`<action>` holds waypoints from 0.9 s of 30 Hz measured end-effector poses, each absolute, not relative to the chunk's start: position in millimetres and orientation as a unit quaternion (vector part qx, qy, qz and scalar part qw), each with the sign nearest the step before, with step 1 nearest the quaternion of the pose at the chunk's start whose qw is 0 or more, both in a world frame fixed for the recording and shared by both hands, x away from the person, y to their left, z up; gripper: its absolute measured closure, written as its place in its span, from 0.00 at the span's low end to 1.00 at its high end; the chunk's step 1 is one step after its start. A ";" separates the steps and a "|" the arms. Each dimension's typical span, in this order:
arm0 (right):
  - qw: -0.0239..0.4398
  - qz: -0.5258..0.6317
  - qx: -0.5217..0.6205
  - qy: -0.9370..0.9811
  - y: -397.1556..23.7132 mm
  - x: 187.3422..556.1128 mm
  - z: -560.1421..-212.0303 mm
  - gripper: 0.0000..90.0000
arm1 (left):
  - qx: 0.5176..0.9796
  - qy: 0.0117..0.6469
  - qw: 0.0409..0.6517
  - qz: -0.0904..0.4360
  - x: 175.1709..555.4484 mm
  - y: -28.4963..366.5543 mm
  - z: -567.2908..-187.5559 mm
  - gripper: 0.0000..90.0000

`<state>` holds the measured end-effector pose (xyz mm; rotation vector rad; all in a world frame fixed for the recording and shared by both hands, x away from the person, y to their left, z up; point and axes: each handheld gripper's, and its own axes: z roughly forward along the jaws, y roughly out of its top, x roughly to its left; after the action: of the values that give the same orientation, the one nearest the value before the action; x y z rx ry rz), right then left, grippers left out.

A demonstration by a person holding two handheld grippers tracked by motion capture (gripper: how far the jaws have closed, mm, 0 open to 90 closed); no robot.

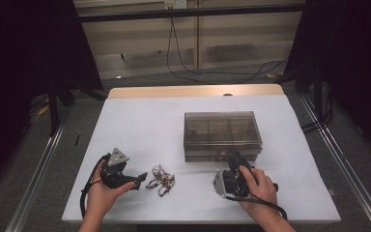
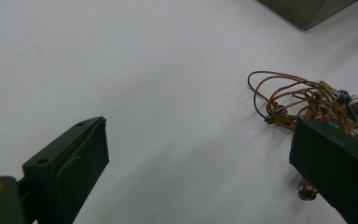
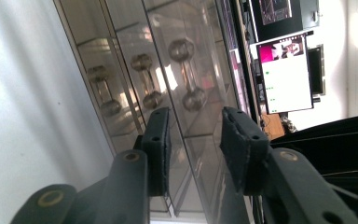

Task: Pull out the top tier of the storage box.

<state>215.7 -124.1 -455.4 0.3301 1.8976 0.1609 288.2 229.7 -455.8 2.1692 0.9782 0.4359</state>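
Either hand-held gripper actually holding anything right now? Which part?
Nothing is held. The left hand-held gripper is open beside the beaded cord. The right hand-held gripper straddles the clear box front edge, pads apart.

A recording lab is shown. A table (image 1: 140, 121) covered in white is framed by dark curtains (image 1: 24, 58), and loose cables (image 1: 183, 63) are seen on the floor. A lit monitor (image 3: 286, 74) is visible behind.

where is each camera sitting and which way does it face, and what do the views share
High view: above the person's side, looking forward and down on the table; both forearms, left gripper and right gripper show.
Left gripper view: rides the left gripper, looking down past its wide-apart jaws at the beaded cord.
Right gripper view: rides the right gripper, looking along its jaws at the clear box.
Shared: the high view also shows the beaded cord and clear box.
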 end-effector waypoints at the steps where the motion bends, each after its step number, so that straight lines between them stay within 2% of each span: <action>1: 0.569 0.071 0.149 0.806 -125.4 215.2 -456.2 0.66 | 0.840 0.377 0.353 0.166 288.1 229.6 -455.7 0.05; 27: 0.541 0.125 0.251 0.793 -163.0 213.9 -449.5 0.56 | 0.846 0.365 0.353 0.164 291.2 220.3 -455.6 0.05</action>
<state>213.9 -163.0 -449.5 0.5965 1.8852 0.2972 291.2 220.3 -455.6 2.1875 0.9451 0.4236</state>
